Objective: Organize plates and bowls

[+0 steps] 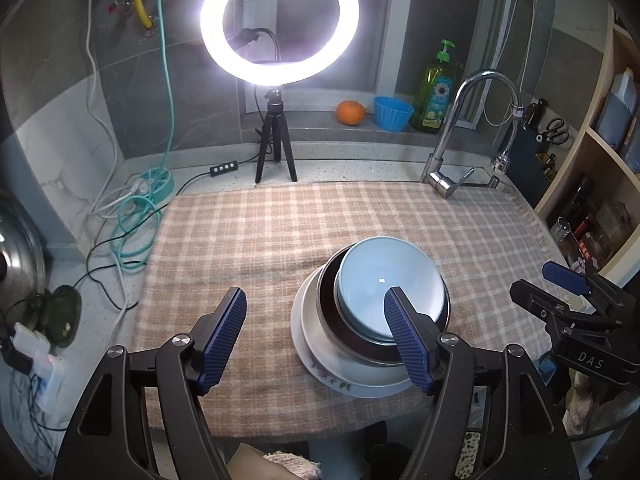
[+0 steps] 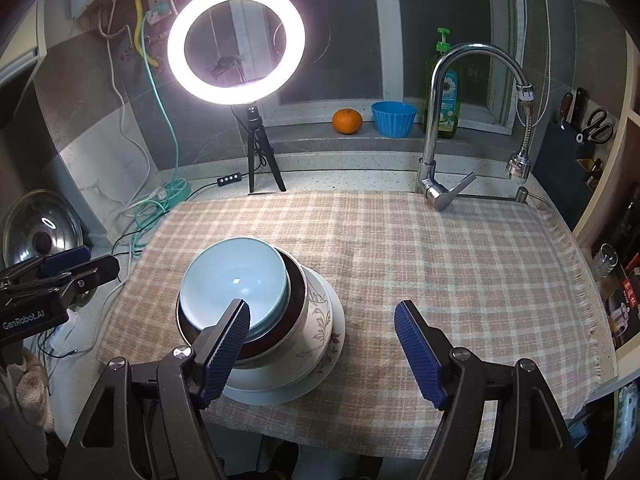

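Jaws spread wide and gripping nothing, the left gripper and the right gripper hang above the near edge of a checked cloth that covers the worktop, with a stack of crockery between them. The light blue bowl sits tilted in a dark-lined bowl, which rests in a white bowl with a leaf pattern; all three stand on a white floral plate on the cloth. The blue bowl holds nothing but a glint of light. In the left wrist view the stack lies just beyond the right-hand finger; in the right wrist view it lies behind the left-hand finger. Farther back, a lit ring light stands on a small tripod, and a chrome faucet rises at the cloth's far edge. On the window ledge sit an orange, a blue ribbed cup whose contents cannot be seen, and a green soap bottle.
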